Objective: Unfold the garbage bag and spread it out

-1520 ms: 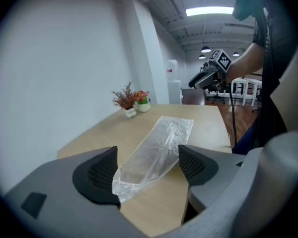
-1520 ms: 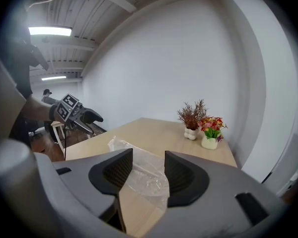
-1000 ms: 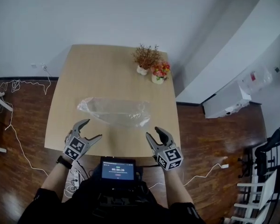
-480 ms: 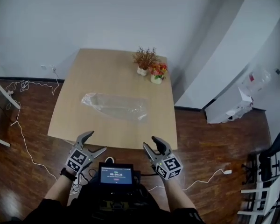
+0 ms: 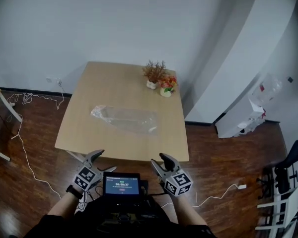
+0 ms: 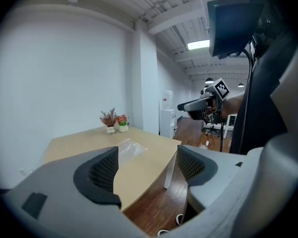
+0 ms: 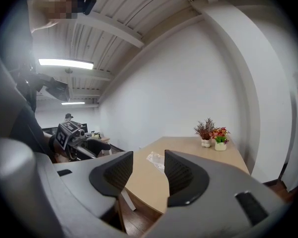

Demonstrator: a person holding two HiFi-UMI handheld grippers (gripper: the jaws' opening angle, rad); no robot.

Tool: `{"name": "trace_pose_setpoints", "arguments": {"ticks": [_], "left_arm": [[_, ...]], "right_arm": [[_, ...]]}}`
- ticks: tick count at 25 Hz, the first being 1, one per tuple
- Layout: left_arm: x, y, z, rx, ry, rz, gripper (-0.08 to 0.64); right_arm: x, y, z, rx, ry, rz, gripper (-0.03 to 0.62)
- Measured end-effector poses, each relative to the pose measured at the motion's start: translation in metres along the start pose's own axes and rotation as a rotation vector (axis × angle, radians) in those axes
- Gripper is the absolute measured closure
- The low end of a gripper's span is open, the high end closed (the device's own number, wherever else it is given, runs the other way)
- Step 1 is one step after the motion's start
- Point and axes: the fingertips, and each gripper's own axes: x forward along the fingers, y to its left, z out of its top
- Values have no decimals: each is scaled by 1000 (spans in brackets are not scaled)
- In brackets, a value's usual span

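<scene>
A clear, crumpled garbage bag (image 5: 124,119) lies flat across the middle of the wooden table (image 5: 89,133). Both grippers are held off the table, short of its near edge and close to my body. My left gripper (image 5: 103,161) is open and holds nothing. My right gripper (image 5: 160,161) is also open with nothing in it. In the left gripper view, the bag (image 6: 131,147) shows far off between the spread jaws of the left gripper (image 6: 146,165). In the right gripper view, the bag (image 7: 156,158) likewise lies well beyond the right gripper (image 7: 148,170).
Two small potted plants (image 5: 159,81) stand at the table's far right corner. A small screen (image 5: 121,185) sits at my chest between the grippers. Cables (image 5: 25,133) trail over the wooden floor on the left. A white unit (image 5: 241,120) and a dark chair (image 5: 288,182) are at the right.
The person has stepped back from the table. Both grippers have drawn away from its near edge toward the body. The bag has not moved.
</scene>
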Motion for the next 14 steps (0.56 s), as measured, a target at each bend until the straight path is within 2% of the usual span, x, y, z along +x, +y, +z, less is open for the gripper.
{"name": "trace_pose_setpoints", "arguments": {"ticks": [6, 14], "left_arm": [[-14, -3, -15, -5, 9, -16, 181], [-18, -2, -18, -8, -11, -27, 186]], "right_arm": [[4, 24, 12, -13, -22, 5, 368], [-7, 27, 4, -13, -15, -30, 368]]}}
